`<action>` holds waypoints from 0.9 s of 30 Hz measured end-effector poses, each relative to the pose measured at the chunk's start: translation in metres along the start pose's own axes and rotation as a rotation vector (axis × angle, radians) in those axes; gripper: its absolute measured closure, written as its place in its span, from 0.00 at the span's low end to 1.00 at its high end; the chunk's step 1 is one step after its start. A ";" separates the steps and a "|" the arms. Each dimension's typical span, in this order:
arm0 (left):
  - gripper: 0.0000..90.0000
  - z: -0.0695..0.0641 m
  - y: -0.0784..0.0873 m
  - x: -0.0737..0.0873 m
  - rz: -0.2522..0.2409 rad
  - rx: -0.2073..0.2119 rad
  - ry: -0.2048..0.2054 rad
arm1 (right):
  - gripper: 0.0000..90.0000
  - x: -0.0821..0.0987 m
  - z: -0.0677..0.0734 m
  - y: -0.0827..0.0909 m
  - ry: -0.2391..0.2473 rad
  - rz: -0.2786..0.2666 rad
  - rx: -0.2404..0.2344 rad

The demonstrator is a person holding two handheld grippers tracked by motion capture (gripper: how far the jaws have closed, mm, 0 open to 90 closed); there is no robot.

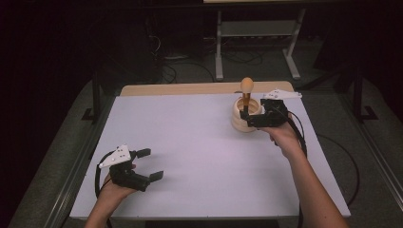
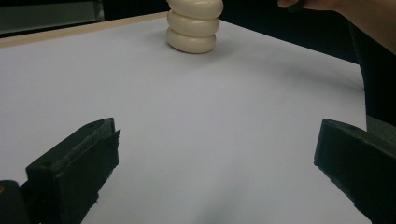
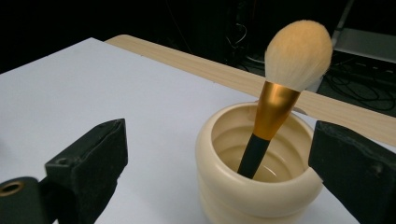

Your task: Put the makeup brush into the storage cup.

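A brush stands in its cup, and our tools are both open.

We see the makeup brush with a fluffy cream head, gold collar and dark handle (image 3: 274, 109) standing head up in the cream ringed cup (image 3: 257, 186), near the far right corner of the white bench (image 1: 199, 156). Our right tool (image 1: 251, 118) sits right at the cup with its jaws wide apart, holding nothing. Our left tool (image 1: 149, 164) rests near the front left corner, jaws apart too. We think the right tool could bump the cup as it pulls away and tip it, spilling the brush.
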State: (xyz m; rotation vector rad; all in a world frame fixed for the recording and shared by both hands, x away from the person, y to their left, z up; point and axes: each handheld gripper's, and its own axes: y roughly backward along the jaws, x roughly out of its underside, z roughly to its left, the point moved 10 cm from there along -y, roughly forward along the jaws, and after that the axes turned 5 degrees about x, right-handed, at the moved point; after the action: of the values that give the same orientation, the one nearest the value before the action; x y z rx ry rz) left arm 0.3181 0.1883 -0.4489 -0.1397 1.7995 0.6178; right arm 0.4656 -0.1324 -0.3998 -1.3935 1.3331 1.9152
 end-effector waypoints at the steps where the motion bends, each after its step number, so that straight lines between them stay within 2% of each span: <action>1: 0.00 0.000 0.000 0.000 0.002 0.000 -0.003 | 0.04 0.001 0.000 0.001 0.006 -0.006 -0.003; 3: 0.00 0.000 0.000 0.000 0.003 0.001 -0.008 | 0.04 0.002 0.001 0.004 0.003 -0.014 -0.005; 6: 0.00 0.000 0.000 0.000 -0.001 -0.001 0.008 | 0.03 0.005 0.004 0.008 0.012 -0.019 -0.009; 11: 0.00 0.000 0.000 0.001 0.009 -0.002 0.001 | 0.02 0.010 0.010 0.015 0.013 -0.029 -0.025; 27: 0.00 0.000 0.002 0.001 0.008 -0.002 -0.002 | 0.00 0.030 0.009 0.033 0.007 -0.026 -0.026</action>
State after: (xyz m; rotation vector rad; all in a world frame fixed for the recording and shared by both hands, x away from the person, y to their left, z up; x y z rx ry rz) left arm 0.3175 0.1901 -0.4493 -0.1329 1.7988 0.6255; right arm 0.4234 -0.1448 -0.4110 -1.4243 1.2911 1.9190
